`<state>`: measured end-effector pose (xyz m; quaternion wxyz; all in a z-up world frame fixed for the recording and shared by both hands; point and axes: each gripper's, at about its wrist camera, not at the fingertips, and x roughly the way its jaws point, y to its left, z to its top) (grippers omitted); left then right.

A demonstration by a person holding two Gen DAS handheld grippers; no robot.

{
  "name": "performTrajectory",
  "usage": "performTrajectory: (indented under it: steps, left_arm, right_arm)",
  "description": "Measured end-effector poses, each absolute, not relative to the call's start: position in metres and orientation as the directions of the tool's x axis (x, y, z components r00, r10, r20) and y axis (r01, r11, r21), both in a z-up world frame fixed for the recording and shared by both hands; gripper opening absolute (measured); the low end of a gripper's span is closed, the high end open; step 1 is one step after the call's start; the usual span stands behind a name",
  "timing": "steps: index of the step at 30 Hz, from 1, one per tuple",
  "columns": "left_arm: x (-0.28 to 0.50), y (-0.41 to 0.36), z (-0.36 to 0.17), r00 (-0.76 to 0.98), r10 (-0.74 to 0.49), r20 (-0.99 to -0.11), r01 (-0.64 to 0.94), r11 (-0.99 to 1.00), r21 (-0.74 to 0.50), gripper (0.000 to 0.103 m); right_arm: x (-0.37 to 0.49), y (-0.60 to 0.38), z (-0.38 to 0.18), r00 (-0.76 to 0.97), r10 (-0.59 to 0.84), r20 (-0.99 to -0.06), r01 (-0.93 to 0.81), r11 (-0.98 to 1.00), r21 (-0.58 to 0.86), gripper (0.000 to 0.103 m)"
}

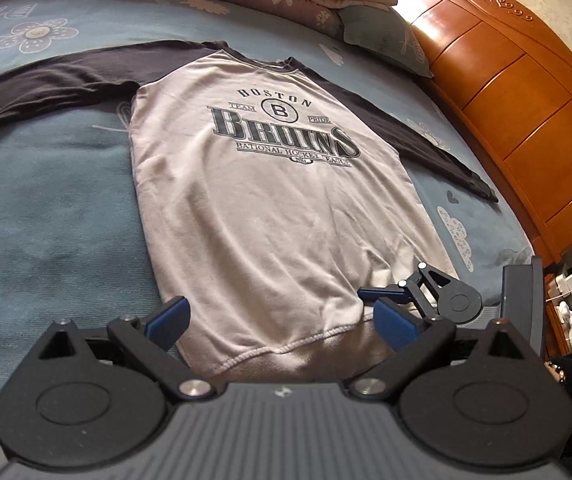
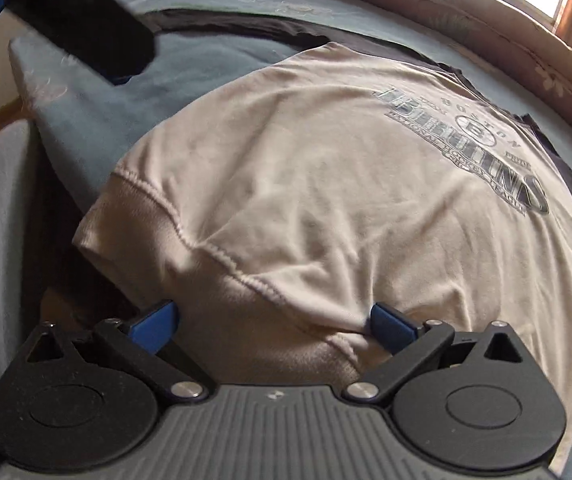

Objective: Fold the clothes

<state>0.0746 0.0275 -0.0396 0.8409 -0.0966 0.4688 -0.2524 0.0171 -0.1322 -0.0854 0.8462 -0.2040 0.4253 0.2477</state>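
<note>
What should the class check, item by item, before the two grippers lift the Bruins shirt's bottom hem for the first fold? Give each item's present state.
1. Bruins shirt lies flat, print up, on the blue bedspread: ok.
2. Both dark sleeves spread out to the sides: ok.
3. Left gripper open: ok.
4. Left gripper's fingers straddle the bottom hem: cannot tell.
5. Right gripper open with the hem bunched between its fingers: ok.
6. Either gripper clamped on cloth: not ok, both open.
</note>
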Motion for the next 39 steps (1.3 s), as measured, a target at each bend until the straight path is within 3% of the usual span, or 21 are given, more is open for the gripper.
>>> performTrajectory:
  steps: [5, 10, 16, 22, 28, 32, 36, 39]
  left_arm:
    - [0.072, 0.030, -0.037, 0.443, -0.531, -0.722, 0.340, 0.845, -0.413, 0.097]
    - [0.070, 0.039, -0.044, 0.450, -0.523, -0.724, 0.293, 0.852, -0.433, 0.097]
    - [0.068, 0.043, -0.044, 0.452, -0.510, -0.732, 0.286, 0.860, -0.423, 0.097]
    - [0.079, 0.037, -0.050, 0.430, -0.521, -0.738, 0.297, 0.853, -0.429, 0.097]
    - [0.107, 0.007, -0.053, 0.421, -0.532, -0.735, 0.376, 0.839, -0.392, 0.097]
    - [0.118, -0.009, -0.070, 0.384, -0.561, -0.733, 0.397, 0.817, -0.418, 0.097]
    - [0.115, -0.015, -0.102, 0.294, -0.554, -0.779, 0.357, 0.819, -0.448, 0.097]
    - [0.099, -0.007, -0.111, 0.290, -0.583, -0.759, 0.375, 0.799, -0.471, 0.100]
  right_arm:
    - [0.010, -0.134, -0.060, 0.558, 0.335, -0.760, -0.617, 0.779, -0.110, 0.103]
    - [0.027, -0.125, -0.060, 0.557, 0.327, -0.764, -0.621, 0.774, -0.121, 0.103]
    - [0.060, -0.133, -0.074, 0.481, 0.370, -0.795, -0.535, 0.842, 0.067, 0.103]
    - [0.038, -0.157, -0.073, 0.451, 0.417, -0.789, -0.504, 0.849, 0.160, 0.103]
    - [0.058, -0.214, -0.055, 0.592, 0.279, -0.756, -0.282, 0.951, 0.129, 0.103]
    - [0.066, -0.239, -0.077, 0.560, 0.218, -0.799, -0.189, 0.973, 0.134, 0.103]
    - [0.053, -0.237, -0.084, 0.571, 0.205, -0.795, -0.229, 0.970, 0.085, 0.103]
    - [0.049, -0.239, -0.083, 0.572, 0.209, -0.793, -0.248, 0.966, 0.075, 0.103]
